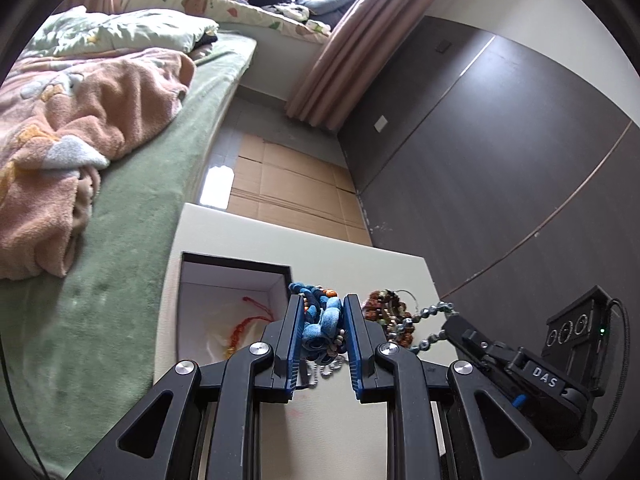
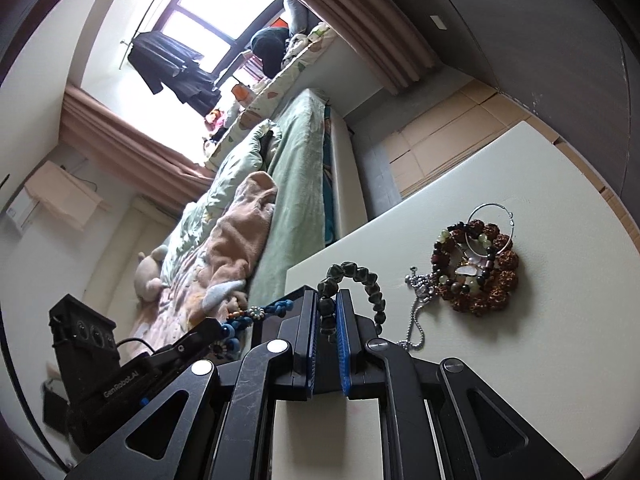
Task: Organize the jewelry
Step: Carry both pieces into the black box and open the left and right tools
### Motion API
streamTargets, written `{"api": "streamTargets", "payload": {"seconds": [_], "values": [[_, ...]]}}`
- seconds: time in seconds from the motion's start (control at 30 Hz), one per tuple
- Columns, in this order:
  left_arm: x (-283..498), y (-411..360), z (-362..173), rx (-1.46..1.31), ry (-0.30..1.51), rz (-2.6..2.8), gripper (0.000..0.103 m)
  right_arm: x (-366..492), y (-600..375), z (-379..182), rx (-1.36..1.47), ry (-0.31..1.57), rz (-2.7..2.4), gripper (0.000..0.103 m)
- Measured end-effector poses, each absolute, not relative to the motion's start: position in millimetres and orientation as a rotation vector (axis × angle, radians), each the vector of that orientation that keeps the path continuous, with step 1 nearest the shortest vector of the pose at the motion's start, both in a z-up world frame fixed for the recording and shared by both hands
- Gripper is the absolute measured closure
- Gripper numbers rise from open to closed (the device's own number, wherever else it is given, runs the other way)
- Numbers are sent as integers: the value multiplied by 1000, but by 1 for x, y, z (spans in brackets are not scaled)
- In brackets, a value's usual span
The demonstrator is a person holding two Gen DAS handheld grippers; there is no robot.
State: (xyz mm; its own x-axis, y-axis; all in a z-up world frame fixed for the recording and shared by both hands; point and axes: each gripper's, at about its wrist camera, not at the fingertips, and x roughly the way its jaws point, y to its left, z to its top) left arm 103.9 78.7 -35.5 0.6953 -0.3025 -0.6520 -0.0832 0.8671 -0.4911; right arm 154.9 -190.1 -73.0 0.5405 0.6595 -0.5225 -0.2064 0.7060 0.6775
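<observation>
My left gripper (image 1: 323, 301) is shut on a blue knotted bead bracelet (image 1: 322, 326), held just above the white table (image 1: 340, 420) beside an open black-rimmed box (image 1: 236, 264). A red cord piece (image 1: 256, 314) lies inside the box. My right gripper (image 2: 328, 300) is shut on a dark green bead bracelet (image 2: 356, 274), lifted off the table. A pile of brown and mixed bead bracelets (image 2: 476, 268) with a silver hoop lies to its right, and a silver chain (image 2: 416, 316) trails beside it. In the left wrist view the right gripper (image 1: 450, 322) carries its bracelet (image 1: 430, 312) next to the pile (image 1: 386, 306).
A bed with a green sheet (image 1: 132, 240) and a pink blanket (image 1: 80, 120) runs along the table's left side. Flattened cardboard (image 1: 288, 188) covers the floor beyond the table. Dark wardrobe doors (image 1: 500, 160) and a curtain (image 1: 348, 52) stand to the right.
</observation>
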Motion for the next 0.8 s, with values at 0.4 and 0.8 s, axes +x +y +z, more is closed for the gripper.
{"api": "streamTargets", "payload": {"seconds": [0.4,0.8], "values": [[112,113,-53,-614,875,-45,68,158,-167,-77,579,872,579,92],[98,150,-45,-678,790,64,11,161,-124,-82,612,865,702,92]]}}
